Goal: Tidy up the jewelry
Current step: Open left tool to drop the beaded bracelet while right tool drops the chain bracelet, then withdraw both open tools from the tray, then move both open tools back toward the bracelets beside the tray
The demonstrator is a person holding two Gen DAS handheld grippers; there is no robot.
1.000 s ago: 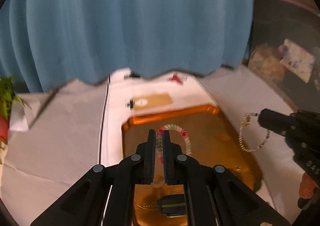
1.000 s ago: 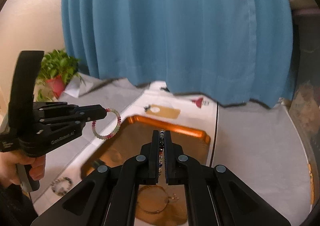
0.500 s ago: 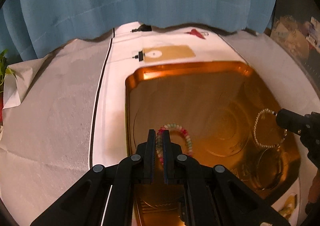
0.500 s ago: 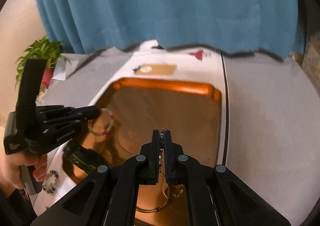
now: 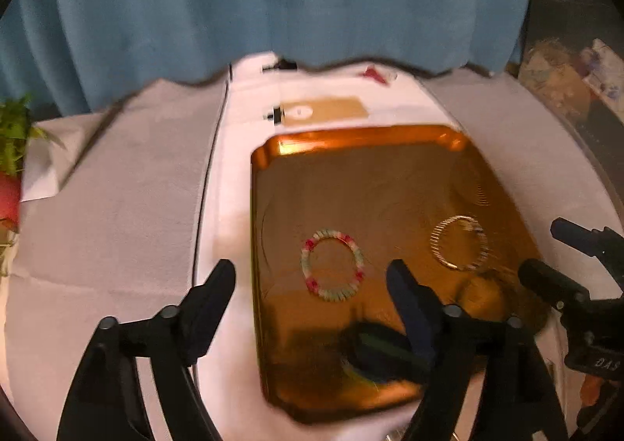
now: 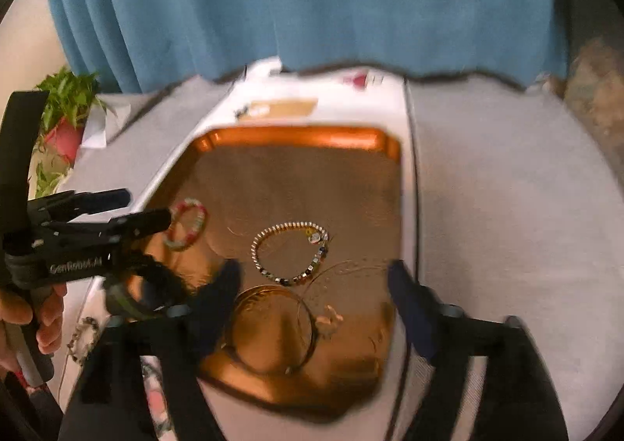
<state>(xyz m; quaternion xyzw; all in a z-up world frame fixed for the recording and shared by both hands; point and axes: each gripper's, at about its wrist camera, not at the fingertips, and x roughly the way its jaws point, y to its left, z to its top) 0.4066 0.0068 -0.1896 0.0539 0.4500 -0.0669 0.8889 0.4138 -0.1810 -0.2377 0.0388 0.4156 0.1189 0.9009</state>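
Both tools are opening at once above the copper tray [image 5: 351,138], and neither has anything between its fingers. The left tool [image 5: 312,277] spreads wide over the tray's left half; the pastel bead bracelet [image 5: 332,270] lies flat on the tray floor just beyond its fingertips, free of both. The right tool [image 6: 314,277] is spread the same way over the tray's near right part, and the gold-and-dark bead bracelet [image 6: 290,251] lies flat on the tray between and beyond its fingers, touching neither.

The two bracelets rest apart from one another, each as an open ring, which suits sorting: nothing overlaps or tangles. Nearer the camera on the right side, a thin bangle [image 6: 271,328] lies in the tray, and a dark hair tie [image 6: 156,285] sits at the tray's near left corner. Another small beaded bracelet [image 6: 82,337] remains on the white cloth [image 6: 507,207] outside the tray, near left, by the hand [image 6: 35,318] that holds the left tool.

Judging from that, this drop looks finished and the piece on the cloth is a likely next pick. The bench's cloth cover would make thin beads awkward to pinch.
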